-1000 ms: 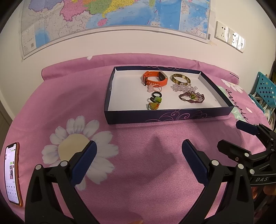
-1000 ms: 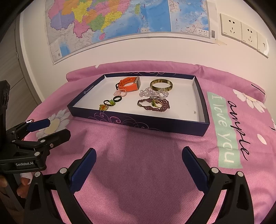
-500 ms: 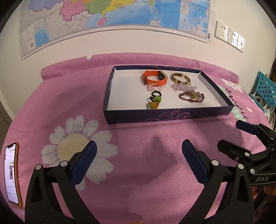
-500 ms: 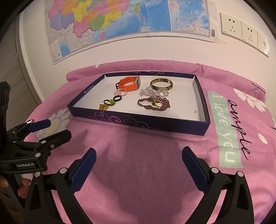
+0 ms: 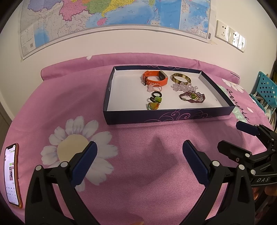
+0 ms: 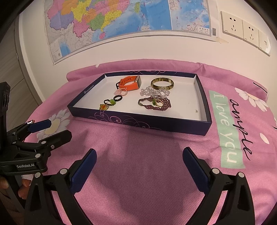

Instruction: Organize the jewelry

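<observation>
Pink floral bedding point(image 5: 138, 173) covers the bed below a wall map point(image 5: 112, 15).

Left wrist view: the left tongs point(image 5: 139, 155) hover above the bedding, released, with nothing between the blue pads. A dark blue box point(image 5: 164, 116) with a white floor sits farther away. Inside, the orange watch band point(image 5: 155, 80) lies at the far side, with the olive bangle point(image 5: 181, 78) to its right. Nearer, the rings point(image 5: 155, 100) form a short line, and the purple beaded bracelet point(image 5: 192, 97) lies to their right. A phone point(image 5: 11, 174) lies at the near left edge. The right tongs point(image 5: 233, 138) appear at right, spread apart and empty.

Right wrist view: the right tongs point(image 6: 139, 155) are released above the bedding. All jewelry rests inside the box point(image 6: 147, 121). The clear bead bracelet point(image 6: 152, 91) lies between the bangle point(image 6: 161, 83) and the purple bracelet point(image 6: 155, 103). The left tongs point(image 6: 52, 129) show at left, parted and empty. Wall sockets point(image 6: 245, 29) are mounted at far right.
</observation>
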`<state>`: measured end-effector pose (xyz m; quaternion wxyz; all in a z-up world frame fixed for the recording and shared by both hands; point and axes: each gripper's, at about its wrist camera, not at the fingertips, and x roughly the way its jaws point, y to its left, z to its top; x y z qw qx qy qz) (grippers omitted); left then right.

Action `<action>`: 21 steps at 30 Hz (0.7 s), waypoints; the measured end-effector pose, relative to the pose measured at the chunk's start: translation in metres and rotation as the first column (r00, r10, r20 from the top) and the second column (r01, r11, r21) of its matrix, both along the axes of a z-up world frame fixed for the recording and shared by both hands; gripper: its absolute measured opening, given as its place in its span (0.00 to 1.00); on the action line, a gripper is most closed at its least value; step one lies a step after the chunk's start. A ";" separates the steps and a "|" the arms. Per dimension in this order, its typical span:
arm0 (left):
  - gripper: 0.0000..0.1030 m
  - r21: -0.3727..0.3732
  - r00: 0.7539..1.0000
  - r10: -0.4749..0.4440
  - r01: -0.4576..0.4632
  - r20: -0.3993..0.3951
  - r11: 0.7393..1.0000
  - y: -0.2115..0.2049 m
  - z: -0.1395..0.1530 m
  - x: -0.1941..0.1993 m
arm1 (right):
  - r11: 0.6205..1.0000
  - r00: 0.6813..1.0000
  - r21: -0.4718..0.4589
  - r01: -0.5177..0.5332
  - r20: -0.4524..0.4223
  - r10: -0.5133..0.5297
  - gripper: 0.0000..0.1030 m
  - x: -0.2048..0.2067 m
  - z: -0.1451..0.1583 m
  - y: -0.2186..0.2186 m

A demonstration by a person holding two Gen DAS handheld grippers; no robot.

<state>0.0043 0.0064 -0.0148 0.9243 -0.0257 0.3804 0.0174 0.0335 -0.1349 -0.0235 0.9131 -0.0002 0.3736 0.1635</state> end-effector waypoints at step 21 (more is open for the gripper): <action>0.94 0.001 1.000 -0.005 0.005 0.000 1.000 -0.002 -0.001 0.001 | 1.000 1.000 0.003 0.004 -0.001 -0.004 0.93 0.002 0.001 0.000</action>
